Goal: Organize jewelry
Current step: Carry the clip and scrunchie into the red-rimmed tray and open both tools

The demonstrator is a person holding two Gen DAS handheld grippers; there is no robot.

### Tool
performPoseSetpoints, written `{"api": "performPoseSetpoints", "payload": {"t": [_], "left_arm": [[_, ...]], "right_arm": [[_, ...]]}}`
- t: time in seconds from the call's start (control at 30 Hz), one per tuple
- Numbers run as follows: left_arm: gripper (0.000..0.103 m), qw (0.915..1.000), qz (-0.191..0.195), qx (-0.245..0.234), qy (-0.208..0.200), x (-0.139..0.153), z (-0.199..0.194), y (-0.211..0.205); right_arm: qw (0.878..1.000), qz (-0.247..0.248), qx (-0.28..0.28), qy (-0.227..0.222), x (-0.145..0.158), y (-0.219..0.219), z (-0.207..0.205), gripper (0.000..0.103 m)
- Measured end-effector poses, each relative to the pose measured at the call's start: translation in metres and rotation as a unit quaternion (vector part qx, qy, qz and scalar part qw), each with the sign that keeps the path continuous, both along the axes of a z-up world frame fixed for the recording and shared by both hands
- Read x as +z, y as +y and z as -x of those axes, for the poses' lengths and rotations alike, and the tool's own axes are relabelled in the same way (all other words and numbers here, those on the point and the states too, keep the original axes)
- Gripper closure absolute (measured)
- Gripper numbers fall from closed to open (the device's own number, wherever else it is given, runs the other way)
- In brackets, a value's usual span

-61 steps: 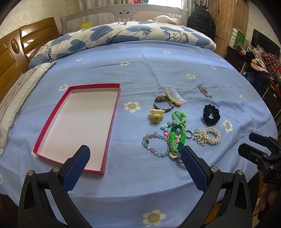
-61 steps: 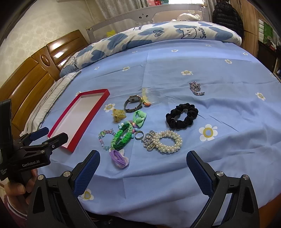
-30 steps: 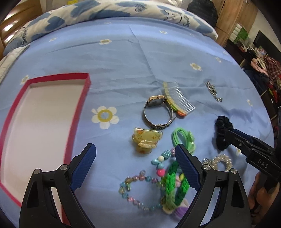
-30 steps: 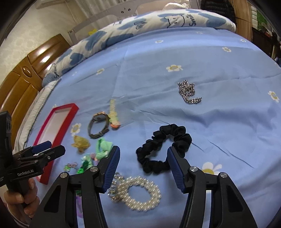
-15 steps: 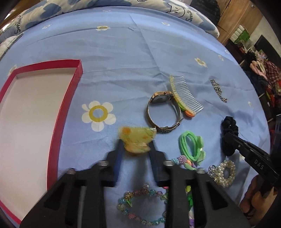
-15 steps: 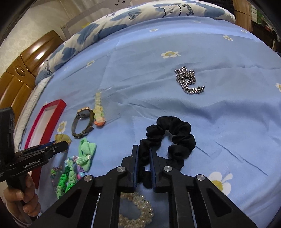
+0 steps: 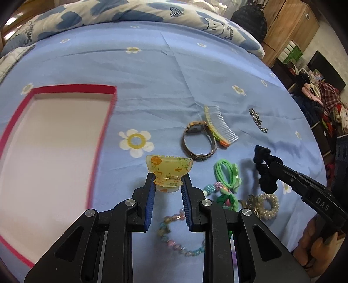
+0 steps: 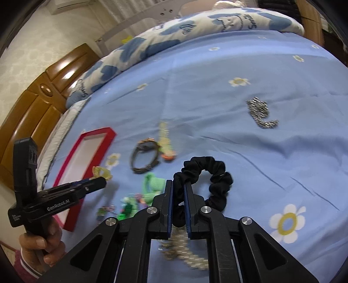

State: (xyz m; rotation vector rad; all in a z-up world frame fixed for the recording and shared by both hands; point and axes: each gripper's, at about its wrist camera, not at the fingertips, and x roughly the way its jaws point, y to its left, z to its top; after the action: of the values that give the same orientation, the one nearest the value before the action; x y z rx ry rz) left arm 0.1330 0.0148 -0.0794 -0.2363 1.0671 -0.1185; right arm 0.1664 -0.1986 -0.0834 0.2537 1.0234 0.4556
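Red-rimmed tray [image 7: 104,139], white inside, shallow, lying flat toward the left edge of the blue flowered bedsheet [image 7: 165,71]; nothing visible inside it. Yellow hair claw [image 7: 168,169], translucent with orange print, pinched at its base between the blue pads of the left gripper [image 7: 168,184], held just right of the tray's rim. Wristwatch [image 7: 199,141], metal band, lying on the sheet beyond the claw, touching the clear hair comb [image 7: 220,125] with its yellow-green spine. Green hair ties [image 7: 226,172] on the sheet to the right of the claw, with a beaded bracelet [image 7: 180,235] and green braided pieces [image 7: 227,199] nearer the bed's front edge, partly hidden behind the left gripper's fingers. Pearl bracelet [image 7: 264,205] with a metal charm, beside the braided pieces. Black scrunchie [image 8: 206,176], one fold clamped between the closed fingers of the right gripper [image 8: 178,189], the rest of the loop hanging free to the right; whether it still touches the sheet cannot be told. Silver chain [image 8: 260,113], heaped, well apart from the rest toward the right side of the bed. Patterned duvet [image 7: 130,10] bunched along the far edge.
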Motion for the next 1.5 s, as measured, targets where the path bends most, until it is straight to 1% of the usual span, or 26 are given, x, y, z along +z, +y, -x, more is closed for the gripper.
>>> {"api": "performPoseSetpoints", "payload": {"t": [0.13,0.43,0.6,0.7,0.9,1.03,1.13,1.33,1.5], "left_arm": [[0.081,0.9999,0.0,0.013,-0.009,0.01,0.007,0.017],[0.081,0.9979,-0.011,0.06,-0.024,0.026,0.022,0.071],[0.081,0.9952,-0.018,0.094,-0.022,0.025,0.026,0.105],[0.081,0.9934,-0.026,0.11,-0.019,0.022,0.027,0.124],[0.081,0.9902,-0.037,0.135,-0.002,0.01,0.029,0.157],[0.081,0.9891,-0.043,0.141,0.011,0.0,0.026,0.171],[0.081,0.9887,-0.044,0.142,0.022,-0.009,0.022,0.179],[0.081,0.9879,-0.048,0.14,0.047,-0.028,0.015,0.187],[0.081,0.9884,-0.049,0.136,0.047,-0.03,0.014,0.187]], "right_arm": [[1.0,-0.012,0.021,-0.008,0.01,0.021,0.001,0.095],[0.997,-0.037,0.069,-0.023,0.028,0.075,0.004,0.095],[0.993,-0.051,0.104,-0.031,0.038,0.116,0.003,0.095],[0.99,-0.056,0.124,-0.028,0.039,0.141,-0.001,0.095],[0.984,-0.064,0.161,-0.029,0.039,0.194,-0.006,0.095],[0.981,-0.058,0.183,-0.028,0.032,0.227,-0.01,0.095],[0.979,-0.049,0.197,-0.015,0.019,0.25,-0.015,0.095],[0.977,-0.045,0.207,0.027,-0.009,0.269,-0.023,0.095],[0.976,-0.037,0.212,0.043,-0.022,0.276,-0.023,0.094]]}}
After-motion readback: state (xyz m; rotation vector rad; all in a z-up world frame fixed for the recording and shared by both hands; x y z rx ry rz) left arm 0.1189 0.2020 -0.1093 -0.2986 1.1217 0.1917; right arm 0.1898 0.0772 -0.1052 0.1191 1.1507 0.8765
